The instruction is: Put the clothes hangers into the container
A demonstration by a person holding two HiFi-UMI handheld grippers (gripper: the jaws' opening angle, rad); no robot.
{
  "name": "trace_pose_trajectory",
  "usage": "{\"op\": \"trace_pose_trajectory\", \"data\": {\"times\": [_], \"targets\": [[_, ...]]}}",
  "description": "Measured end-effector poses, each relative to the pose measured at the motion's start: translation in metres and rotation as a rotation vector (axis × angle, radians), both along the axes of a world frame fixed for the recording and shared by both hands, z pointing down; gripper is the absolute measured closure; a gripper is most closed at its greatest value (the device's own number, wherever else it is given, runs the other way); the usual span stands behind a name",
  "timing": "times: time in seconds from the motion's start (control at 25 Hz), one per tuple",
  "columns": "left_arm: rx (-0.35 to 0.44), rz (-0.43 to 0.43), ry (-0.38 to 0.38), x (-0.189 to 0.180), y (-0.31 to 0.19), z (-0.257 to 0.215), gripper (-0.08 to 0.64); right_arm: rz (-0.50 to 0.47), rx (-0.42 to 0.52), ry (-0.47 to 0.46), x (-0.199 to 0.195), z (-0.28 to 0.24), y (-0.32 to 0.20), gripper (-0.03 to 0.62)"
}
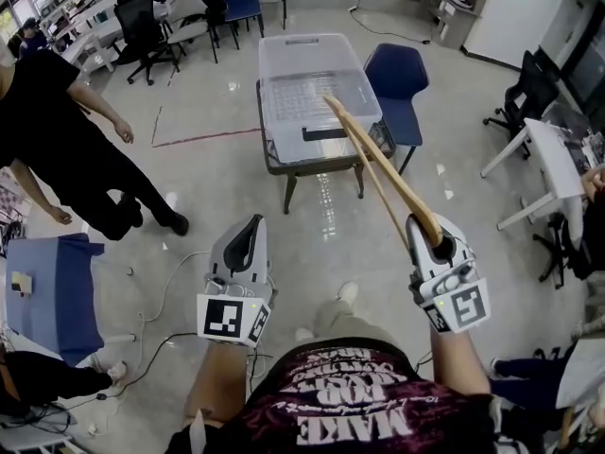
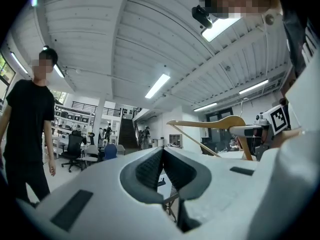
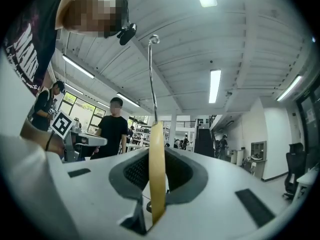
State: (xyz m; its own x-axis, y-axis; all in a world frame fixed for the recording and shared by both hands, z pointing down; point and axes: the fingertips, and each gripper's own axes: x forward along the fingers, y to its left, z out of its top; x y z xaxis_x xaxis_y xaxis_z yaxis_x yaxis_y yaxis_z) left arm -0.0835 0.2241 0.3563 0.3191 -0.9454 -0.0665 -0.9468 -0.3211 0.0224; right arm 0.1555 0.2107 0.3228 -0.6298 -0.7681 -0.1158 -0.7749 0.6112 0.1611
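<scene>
A wooden clothes hanger (image 1: 378, 164) is clamped at one end in my right gripper (image 1: 437, 241), which is shut on it. The hanger slants up and to the left, and its far end reaches over the clear plastic container (image 1: 317, 88) on a small dark table (image 1: 274, 166). In the right gripper view the hanger's wood (image 3: 157, 174) stands edge-on between the pads of the right gripper (image 3: 156, 156), with its metal hook (image 3: 151, 74) above. My left gripper (image 1: 248, 227) is held low beside it, shut and holding nothing. In the left gripper view the left gripper (image 2: 162, 151) has its jaws together, with the hanger (image 2: 220, 124) off to the right.
A blue chair (image 1: 397, 78) stands right of the container's table. A person in black (image 1: 57, 130) stands at the left. Office chairs (image 1: 142, 26) are at the back left, a white desk (image 1: 558, 164) at the right, and cables (image 1: 151, 339) lie on the floor.
</scene>
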Motion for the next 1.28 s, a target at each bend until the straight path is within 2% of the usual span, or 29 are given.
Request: {"op": "trace_pose_trajectory", "data": {"times": [0.24, 0.6, 1.0, 1.28], "targets": [[-0.023, -0.001, 0.012, -0.001, -0.035, 0.009, 0.554, 0.004, -0.012, -0.01, -0.001, 0.01, -0.041, 0.535], [-0.038, -0.019, -0.048, 0.018, -0.106, 0.009, 0.554, -0.005, -0.04, -0.051, 0.021, 0.02, -0.12, 0.535], [-0.046, -0.062, -0.071, 0.049, -0.172, 0.011, 0.554, -0.058, -0.052, -0.07, 0.051, 0.029, -0.192, 0.535], [-0.033, -0.097, -0.069, 0.065, -0.199, 0.008, 0.555, -0.1, -0.049, -0.09, 0.07, 0.029, -0.232, 0.535]]}}
